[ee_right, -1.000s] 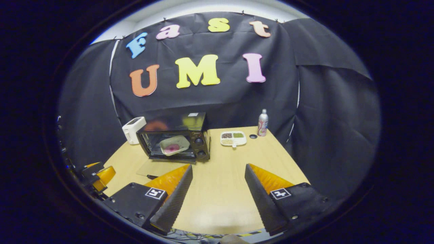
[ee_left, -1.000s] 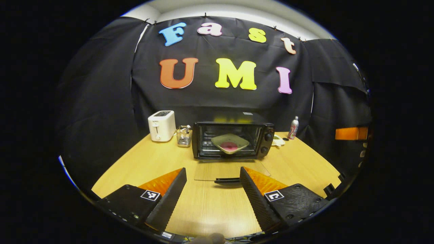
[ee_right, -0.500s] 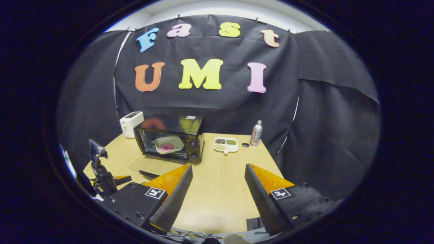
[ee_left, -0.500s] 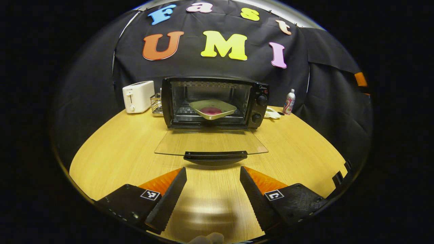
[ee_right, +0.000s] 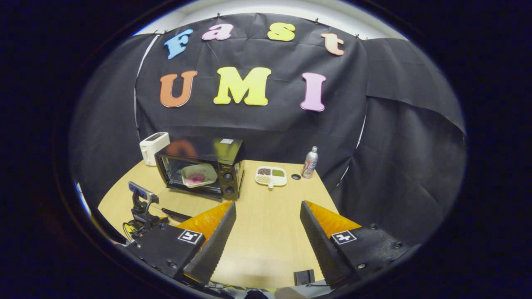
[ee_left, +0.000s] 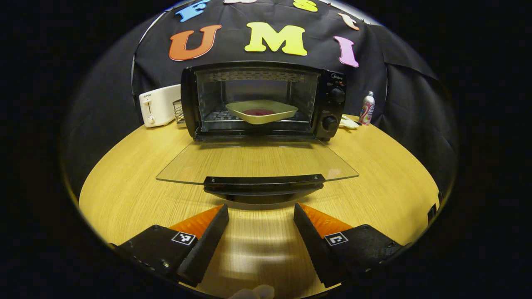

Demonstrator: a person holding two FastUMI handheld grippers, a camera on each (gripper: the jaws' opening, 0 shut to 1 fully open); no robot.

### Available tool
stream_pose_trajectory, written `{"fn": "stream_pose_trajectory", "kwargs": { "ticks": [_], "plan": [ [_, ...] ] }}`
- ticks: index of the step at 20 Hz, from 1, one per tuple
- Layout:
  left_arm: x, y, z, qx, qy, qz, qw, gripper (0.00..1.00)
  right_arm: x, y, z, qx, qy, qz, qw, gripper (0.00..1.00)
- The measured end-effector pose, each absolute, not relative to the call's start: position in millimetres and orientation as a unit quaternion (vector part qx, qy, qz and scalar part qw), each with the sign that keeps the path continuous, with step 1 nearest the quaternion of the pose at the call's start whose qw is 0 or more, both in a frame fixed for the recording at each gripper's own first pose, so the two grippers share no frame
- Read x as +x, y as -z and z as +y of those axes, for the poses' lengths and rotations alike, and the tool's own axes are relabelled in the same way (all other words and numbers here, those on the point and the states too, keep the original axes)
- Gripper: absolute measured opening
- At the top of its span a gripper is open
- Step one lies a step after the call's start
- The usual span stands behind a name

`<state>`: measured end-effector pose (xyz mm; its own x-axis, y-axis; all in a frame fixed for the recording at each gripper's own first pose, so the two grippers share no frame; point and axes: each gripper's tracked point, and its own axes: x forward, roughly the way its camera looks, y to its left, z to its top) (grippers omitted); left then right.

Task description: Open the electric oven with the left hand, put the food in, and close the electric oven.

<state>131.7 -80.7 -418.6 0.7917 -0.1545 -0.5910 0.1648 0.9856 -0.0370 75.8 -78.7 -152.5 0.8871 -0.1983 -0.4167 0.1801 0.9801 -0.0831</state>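
Observation:
The black electric oven (ee_left: 332, 104) stands at the back of the wooden table with its glass door (ee_left: 257, 160) folded flat down toward me. A pale square plate (ee_left: 262, 111) with red food (ee_left: 258, 112) rests on the rack inside. The door's black handle (ee_left: 262, 182) lies just ahead of my left gripper (ee_left: 261, 211), which is open and empty, low over the table. In the right gripper view the oven (ee_right: 201, 166) sits far left, the plate (ee_right: 198, 175) inside it, and my right gripper (ee_right: 268, 209) hangs open and empty over the table's near side.
A white toaster (ee_left: 158, 105) and a wire rack (ee_left: 178, 114) stand left of the oven. A can (ee_left: 366, 109) stands to its right. A divided white tray (ee_right: 271, 176) lies on the table (ee_right: 270, 232) beside the oven. The left gripper's body (ee_right: 143, 207) appears at the lower left.
My left gripper has moved forward and down toward the open oven door, so the handle now lies close in front of the fingers. The right gripper has drifted slightly back.

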Motion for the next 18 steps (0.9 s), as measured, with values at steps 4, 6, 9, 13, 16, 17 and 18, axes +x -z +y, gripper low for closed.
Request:
{"fn": "stream_pose_trajectory", "kwargs": {
  "ticks": [4,6,9,13,16,17,18],
  "plan": [
    [140.6,413.9,-87.0,0.017,0.086,0.303,0.949,0.96,84.0,154.2,-77.3,-0.017,0.090,0.222,0.971,0.98],
    [144.1,401.2,-89.0,0.016,0.086,0.298,0.950,0.96,88.4,151.6,-77.3,-0.012,0.087,0.219,0.972,0.97],
    [153.7,377.0,-88.7,0.021,0.089,0.283,0.955,0.96,92.9,148.4,-77.4,-0.008,0.084,0.216,0.973,0.97],
    [167.4,348.4,-85.6,0.025,0.091,0.264,0.960,0.96,98.9,146.6,-74.7,0.009,0.075,0.214,0.974,0.97],
    [181.2,330.8,-83.2,0.029,0.088,0.253,0.963,0.96,104.4,143.7,-76.2,0.021,0.072,0.211,0.975,0.96],
    [185.2,325.8,-82.5,0.033,0.086,0.251,0.964,0.96,106.8,142.8,-78.4,0.022,0.073,0.209,0.975,0.96],
    [190.1,321.4,-82.3,0.034,0.085,0.249,0.964,0.96,108.5,141.6,-80.8,0.025,0.074,0.209,0.975,0.96]
  ]
}}
